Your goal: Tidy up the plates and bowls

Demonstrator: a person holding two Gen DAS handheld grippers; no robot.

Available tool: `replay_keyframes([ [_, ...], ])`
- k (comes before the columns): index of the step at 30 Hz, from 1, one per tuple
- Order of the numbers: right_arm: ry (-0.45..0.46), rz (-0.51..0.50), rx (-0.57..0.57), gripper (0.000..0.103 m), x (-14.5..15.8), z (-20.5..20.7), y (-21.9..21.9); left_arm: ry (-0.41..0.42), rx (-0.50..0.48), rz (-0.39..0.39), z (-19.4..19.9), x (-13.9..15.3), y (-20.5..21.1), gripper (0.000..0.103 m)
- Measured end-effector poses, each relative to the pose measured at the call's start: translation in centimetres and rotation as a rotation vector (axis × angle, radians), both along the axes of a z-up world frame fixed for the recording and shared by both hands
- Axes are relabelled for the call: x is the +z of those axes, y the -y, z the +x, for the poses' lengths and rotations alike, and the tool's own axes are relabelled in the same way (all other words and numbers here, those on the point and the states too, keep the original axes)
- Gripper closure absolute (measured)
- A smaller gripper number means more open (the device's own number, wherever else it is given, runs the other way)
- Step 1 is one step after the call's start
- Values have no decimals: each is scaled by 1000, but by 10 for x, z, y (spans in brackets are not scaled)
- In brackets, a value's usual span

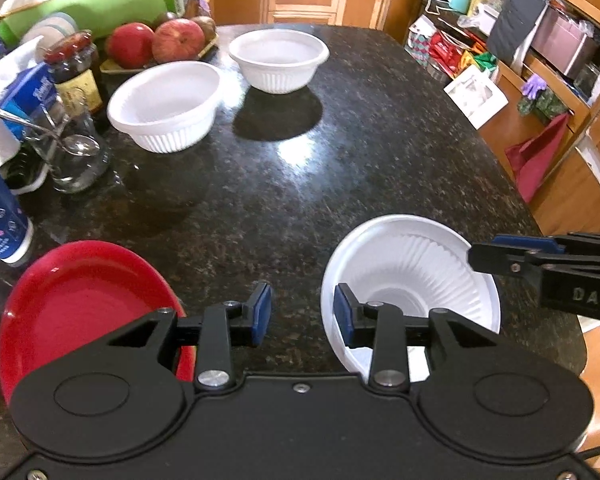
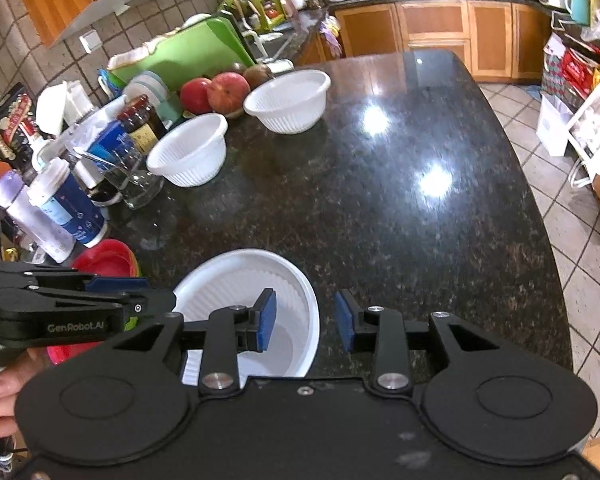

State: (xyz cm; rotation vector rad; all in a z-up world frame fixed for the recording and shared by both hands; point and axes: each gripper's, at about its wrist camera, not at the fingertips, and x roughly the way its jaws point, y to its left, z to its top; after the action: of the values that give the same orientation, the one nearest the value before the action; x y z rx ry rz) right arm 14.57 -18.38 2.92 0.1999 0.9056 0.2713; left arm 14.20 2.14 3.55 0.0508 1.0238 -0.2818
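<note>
A dark speckled stone counter fills my kitchen view. My left gripper hangs released over bare counter, between a red plate and the near white bowl. My right gripper is released too, its pads straddling that bowl's rim without pressing on it. Two more white bowls sit farther back, near the apples and a jar.
</note>
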Motion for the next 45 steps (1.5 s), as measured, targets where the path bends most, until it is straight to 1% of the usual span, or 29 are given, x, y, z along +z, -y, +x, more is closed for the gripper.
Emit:
replay_keyframes([
  [8, 64, 27, 70, 67, 37, 6, 6, 81, 64, 30, 4, 22, -10, 57],
  [15, 94, 65, 176, 66, 69, 24, 2, 128, 144, 46, 16, 41, -21, 57],
  [20, 115, 103, 243, 65, 82, 38, -11, 194, 225, 81, 20, 53, -33, 57],
  [25, 125, 121, 281, 65, 89, 55, -33, 220, 285, 81, 27, 64, -51, 57],
  [29, 123, 116, 270, 64, 89, 69, -51, 245, 285, 81, 36, 70, -61, 57],
  [34, 114, 83, 220, 64, 82, 84, -75, 244, 243, 74, 53, 67, -74, 57],
  [42, 68, 14, 147, 64, 62, 111, -113, 190, 179, 71, 86, 51, -90, 57],
  [45, 46, 5, 126, 64, 54, 121, -125, 157, 164, 41, 100, 46, -97, 57],
])
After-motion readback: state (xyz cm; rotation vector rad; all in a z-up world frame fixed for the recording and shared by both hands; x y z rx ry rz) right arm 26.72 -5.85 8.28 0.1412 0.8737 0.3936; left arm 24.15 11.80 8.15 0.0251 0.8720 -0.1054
